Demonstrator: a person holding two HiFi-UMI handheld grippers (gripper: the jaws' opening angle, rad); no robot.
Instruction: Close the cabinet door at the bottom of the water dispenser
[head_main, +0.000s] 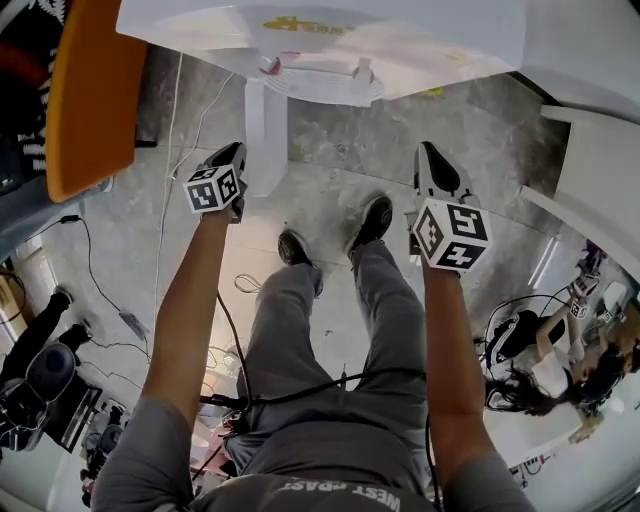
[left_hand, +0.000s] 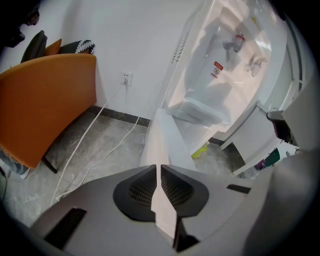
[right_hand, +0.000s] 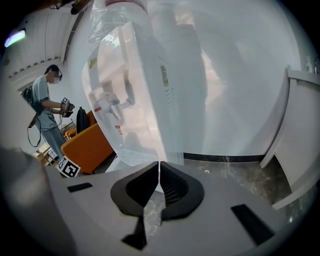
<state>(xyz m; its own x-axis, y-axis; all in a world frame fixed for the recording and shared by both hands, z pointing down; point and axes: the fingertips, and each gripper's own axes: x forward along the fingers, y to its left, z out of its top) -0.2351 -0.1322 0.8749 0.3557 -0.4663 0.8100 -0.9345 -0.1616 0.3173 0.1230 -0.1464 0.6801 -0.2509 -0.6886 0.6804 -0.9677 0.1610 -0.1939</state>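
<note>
The white water dispenser (head_main: 330, 40) stands in front of me, its taps and drip tray facing me. Its bottom cabinet door (head_main: 265, 135) stands open, jutting edge-on toward me over the floor. My left gripper (head_main: 238, 152) is shut and sits just left of that door's outer edge. In the left gripper view the door (left_hand: 165, 145) runs straight ahead of the shut left gripper (left_hand: 159, 167), below the dispenser (left_hand: 225, 75). My right gripper (head_main: 428, 150) hangs shut and empty to the door's right, apart from it. The right gripper (right_hand: 159, 164) looks at the dispenser (right_hand: 150, 90) from its side.
An orange chair (head_main: 90, 90) stands at the left, with white cables (head_main: 170, 150) across the grey floor to a wall socket (left_hand: 127, 78). A white cabinet (head_main: 590, 180) is at the right. My shoes (head_main: 375, 218) are just behind the door. Another person (right_hand: 47, 110) stands off to the side.
</note>
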